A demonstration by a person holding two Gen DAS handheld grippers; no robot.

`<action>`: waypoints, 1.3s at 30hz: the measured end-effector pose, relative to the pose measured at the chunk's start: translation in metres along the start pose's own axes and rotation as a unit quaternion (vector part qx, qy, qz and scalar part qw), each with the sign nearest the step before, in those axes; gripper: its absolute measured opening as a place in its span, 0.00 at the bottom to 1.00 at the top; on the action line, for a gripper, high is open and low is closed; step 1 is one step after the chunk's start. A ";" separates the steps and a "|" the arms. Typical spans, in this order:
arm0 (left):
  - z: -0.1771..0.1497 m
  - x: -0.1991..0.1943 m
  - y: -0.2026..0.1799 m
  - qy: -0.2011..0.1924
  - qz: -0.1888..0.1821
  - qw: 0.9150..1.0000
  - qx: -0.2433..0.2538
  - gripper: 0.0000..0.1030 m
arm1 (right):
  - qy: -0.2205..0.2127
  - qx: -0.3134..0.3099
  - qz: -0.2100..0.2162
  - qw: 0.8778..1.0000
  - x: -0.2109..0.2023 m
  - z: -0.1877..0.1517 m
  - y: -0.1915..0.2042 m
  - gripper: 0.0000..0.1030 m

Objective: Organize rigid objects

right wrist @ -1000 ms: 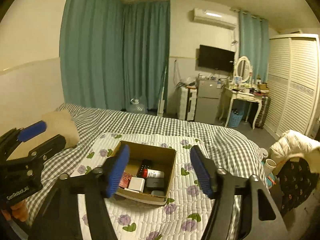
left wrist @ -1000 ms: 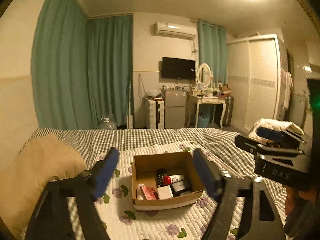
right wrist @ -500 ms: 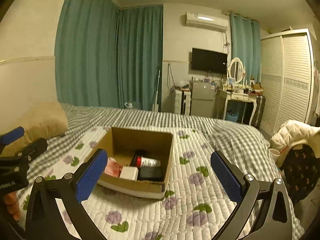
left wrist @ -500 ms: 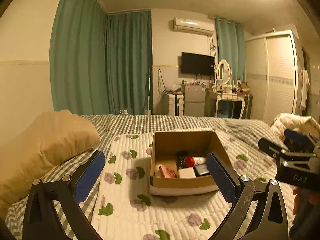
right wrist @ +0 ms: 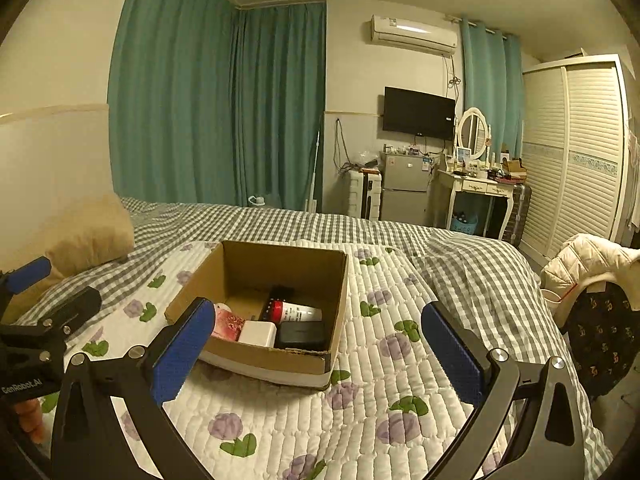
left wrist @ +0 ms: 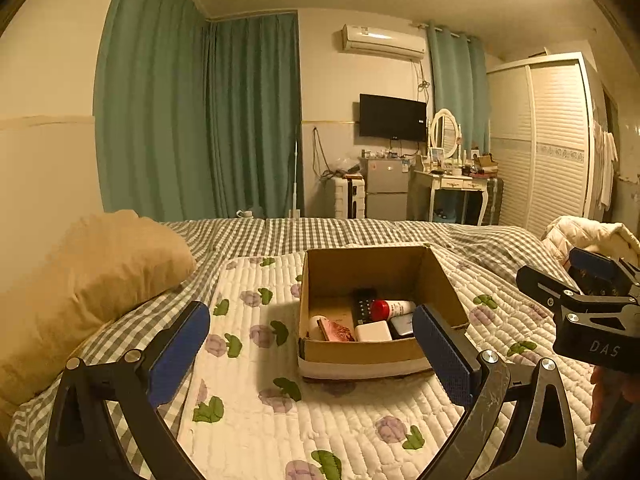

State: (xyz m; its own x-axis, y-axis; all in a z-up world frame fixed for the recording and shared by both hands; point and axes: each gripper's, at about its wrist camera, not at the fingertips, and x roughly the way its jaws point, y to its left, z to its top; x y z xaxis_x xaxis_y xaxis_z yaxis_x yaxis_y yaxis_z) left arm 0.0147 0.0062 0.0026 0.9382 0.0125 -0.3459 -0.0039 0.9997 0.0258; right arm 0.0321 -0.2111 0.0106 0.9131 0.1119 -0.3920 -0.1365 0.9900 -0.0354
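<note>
Green curtains (right wrist: 216, 92) are hanging along the far walls of a dim bedroom, with a white louvered wardrobe (right wrist: 576, 148) standing at the right. A bed (left wrist: 360, 236) in grey check is filling the foreground, a flowered quilt (left wrist: 320, 412) lying over it and a tan pillow (left wrist: 88, 280) sitting at its left. An open cardboard box (right wrist: 280, 272) is resting on the quilt, holding a red-capped bottle (right wrist: 296, 313), a white block (right wrist: 258, 333), a black case (right wrist: 301, 335) and other small items. The left gripper (left wrist: 310, 354) and right gripper (right wrist: 316, 354) are hovering before the box, each with jaws spread wide and gripping nothing.
</note>
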 end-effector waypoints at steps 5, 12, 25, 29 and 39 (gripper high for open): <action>0.000 0.001 0.001 0.003 -0.003 1.000 -0.003 1.00 | 0.008 0.000 -0.003 1.000 0.004 0.000 -0.001 1.00; 0.000 0.001 0.001 0.004 -0.002 1.000 -0.005 1.00 | 0.014 0.000 -0.007 1.000 0.007 0.000 -0.002 1.00; -0.001 0.003 -0.001 0.009 0.002 1.000 -0.002 1.00 | 0.016 0.001 -0.018 1.000 0.008 0.000 -0.007 1.00; -0.001 0.003 -0.001 0.009 0.000 1.000 -0.002 1.00 | 0.017 0.000 -0.017 1.000 0.008 0.000 -0.006 1.00; -0.002 0.004 0.000 0.013 -0.002 1.000 -0.005 1.00 | 0.020 -0.002 -0.014 1.000 0.009 -0.001 -0.002 1.00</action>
State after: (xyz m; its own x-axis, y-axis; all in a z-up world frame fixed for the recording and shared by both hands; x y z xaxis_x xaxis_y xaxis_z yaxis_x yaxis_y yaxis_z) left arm 0.0175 0.0065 -0.0003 0.9286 0.0085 -0.3710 -0.0029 0.9999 0.0158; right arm 0.0404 -0.2123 0.0059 0.9002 0.0805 -0.4281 -0.1131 0.9923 -0.0511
